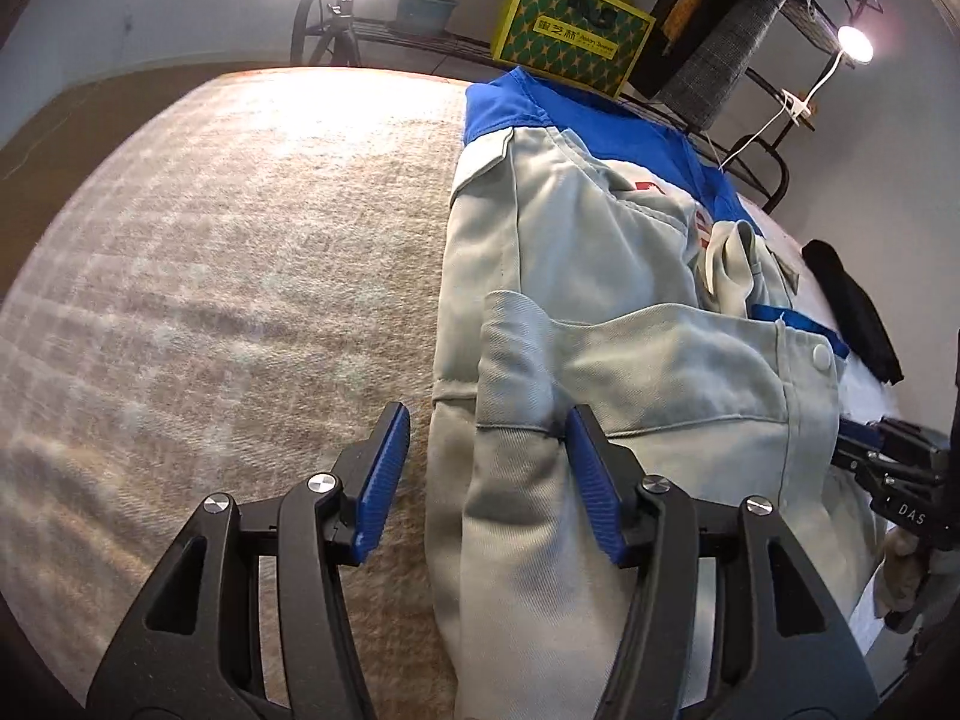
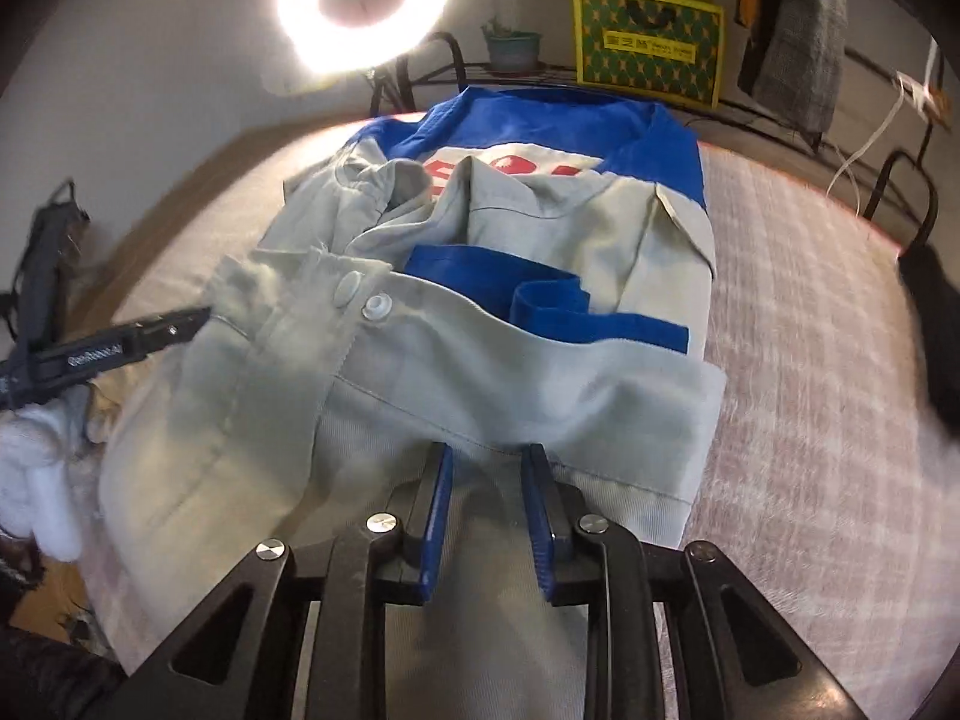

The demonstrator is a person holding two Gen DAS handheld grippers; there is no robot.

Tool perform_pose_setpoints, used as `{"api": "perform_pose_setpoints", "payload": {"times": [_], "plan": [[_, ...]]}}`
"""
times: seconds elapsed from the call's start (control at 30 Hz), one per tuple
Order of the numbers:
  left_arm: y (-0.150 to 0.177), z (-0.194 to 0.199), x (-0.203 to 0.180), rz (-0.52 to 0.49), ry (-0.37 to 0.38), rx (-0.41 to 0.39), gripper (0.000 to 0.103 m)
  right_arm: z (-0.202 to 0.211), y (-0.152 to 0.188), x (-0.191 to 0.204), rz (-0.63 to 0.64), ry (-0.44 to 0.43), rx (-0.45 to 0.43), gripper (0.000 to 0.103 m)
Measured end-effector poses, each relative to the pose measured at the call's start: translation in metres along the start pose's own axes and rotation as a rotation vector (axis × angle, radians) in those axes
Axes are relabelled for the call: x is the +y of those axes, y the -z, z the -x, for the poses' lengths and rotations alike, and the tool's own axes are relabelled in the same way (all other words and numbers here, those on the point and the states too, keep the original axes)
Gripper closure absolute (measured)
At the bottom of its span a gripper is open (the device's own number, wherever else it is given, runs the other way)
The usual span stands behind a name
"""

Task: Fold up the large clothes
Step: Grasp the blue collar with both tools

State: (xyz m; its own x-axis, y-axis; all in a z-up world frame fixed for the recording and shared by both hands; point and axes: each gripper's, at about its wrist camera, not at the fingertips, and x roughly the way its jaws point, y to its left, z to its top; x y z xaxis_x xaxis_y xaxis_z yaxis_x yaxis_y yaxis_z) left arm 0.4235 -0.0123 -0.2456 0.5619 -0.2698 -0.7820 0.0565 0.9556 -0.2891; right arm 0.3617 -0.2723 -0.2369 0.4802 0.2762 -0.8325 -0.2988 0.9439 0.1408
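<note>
A grey work jacket (image 1: 600, 276) with blue shoulders and red lettering lies folded lengthwise on a beige blanket (image 1: 240, 270). A sleeve with a white snap is laid across its lower part (image 2: 540, 372). My left gripper (image 1: 486, 414) is open and straddles the jacket's left edge: one finger is over the blanket, the other rests against the sleeve fold. My right gripper (image 2: 491, 450) stands narrowly open just before the sleeve's hem, with flat grey cloth showing in the gap and no cloth pinched. In each wrist view the other gripper shows at the side: the right gripper (image 1: 888, 462) and the left gripper (image 2: 120, 342).
A yellow-green box (image 2: 648, 42) stands on a metal rack behind the bed, beside a potted plant (image 2: 510, 48) and a bright ring light (image 2: 360, 6). A black item (image 1: 852, 312) lies on the blanket right of the jacket. A white-gloved hand (image 2: 36, 468) holds the left gripper.
</note>
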Motion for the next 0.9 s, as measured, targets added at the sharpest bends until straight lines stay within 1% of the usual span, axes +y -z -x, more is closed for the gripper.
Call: {"api": "perform_pose_setpoints", "payload": {"times": [0.07,0.13,0.2,0.23,0.27,0.3,0.33,0.37,0.43,0.5,0.53,0.6,0.67,0.73,0.77,0.83,0.9], "plan": [[-0.002,0.017,0.002,0.017,0.019,-0.011,0.050,0.011,0.000,0.001,0.008,0.002,-0.007,0.079],[-0.007,0.042,0.005,0.035,0.056,-0.044,0.050,0.028,0.002,-0.002,-0.005,-0.008,-0.042,0.075],[-0.012,0.064,0.006,0.047,0.093,-0.067,0.050,0.053,0.008,-0.006,-0.007,-0.016,-0.096,0.066],[-0.016,0.081,0.006,0.048,0.112,-0.085,0.050,0.067,0.010,-0.005,0.009,-0.002,-0.122,0.062],[-0.021,0.093,0.005,0.041,0.120,-0.102,0.050,0.076,0.011,-0.003,0.031,0.020,-0.136,0.056],[-0.028,0.106,0.003,0.018,0.118,-0.123,0.050,0.087,0.012,-0.002,0.060,0.058,-0.147,0.055],[-0.035,0.119,-0.001,-0.018,0.100,-0.142,0.050,0.098,0.011,-0.001,0.087,0.088,-0.156,0.055],[-0.041,0.130,-0.005,-0.051,0.080,-0.156,0.050,0.110,0.012,-0.001,0.107,0.104,-0.172,0.055],[-0.056,0.152,-0.011,-0.109,0.060,-0.179,0.050,0.138,0.008,-0.006,0.115,0.098,-0.204,0.053],[-0.077,0.176,-0.019,-0.144,0.059,-0.214,0.050,0.167,-0.002,-0.013,0.109,0.065,-0.241,0.044],[-0.089,0.188,-0.023,-0.155,0.061,-0.236,0.050,0.185,-0.008,-0.018,0.109,0.050,-0.266,0.042],[-0.120,0.205,-0.033,-0.189,0.060,-0.266,0.050,0.212,-0.025,-0.026,0.107,0.049,-0.310,0.030],[-0.144,0.214,-0.042,-0.215,0.057,-0.282,0.050,0.234,-0.046,-0.034,0.106,0.062,-0.348,0.028],[-0.175,0.213,-0.050,-0.226,0.079,-0.280,0.050,0.244,-0.071,-0.043,0.103,0.063,-0.362,0.028],[-0.185,0.209,-0.052,-0.218,0.086,-0.282,0.050,0.245,-0.080,-0.048,0.098,0.062,-0.365,0.028],[-0.208,0.192,-0.053,-0.175,0.125,-0.268,0.050,0.240,-0.107,-0.064,0.061,0.047,-0.373,0.028],[-0.223,0.164,-0.051,-0.131,0.174,-0.229,0.050,0.227,-0.125,-0.079,0.018,0.028,-0.375,0.028]]}}
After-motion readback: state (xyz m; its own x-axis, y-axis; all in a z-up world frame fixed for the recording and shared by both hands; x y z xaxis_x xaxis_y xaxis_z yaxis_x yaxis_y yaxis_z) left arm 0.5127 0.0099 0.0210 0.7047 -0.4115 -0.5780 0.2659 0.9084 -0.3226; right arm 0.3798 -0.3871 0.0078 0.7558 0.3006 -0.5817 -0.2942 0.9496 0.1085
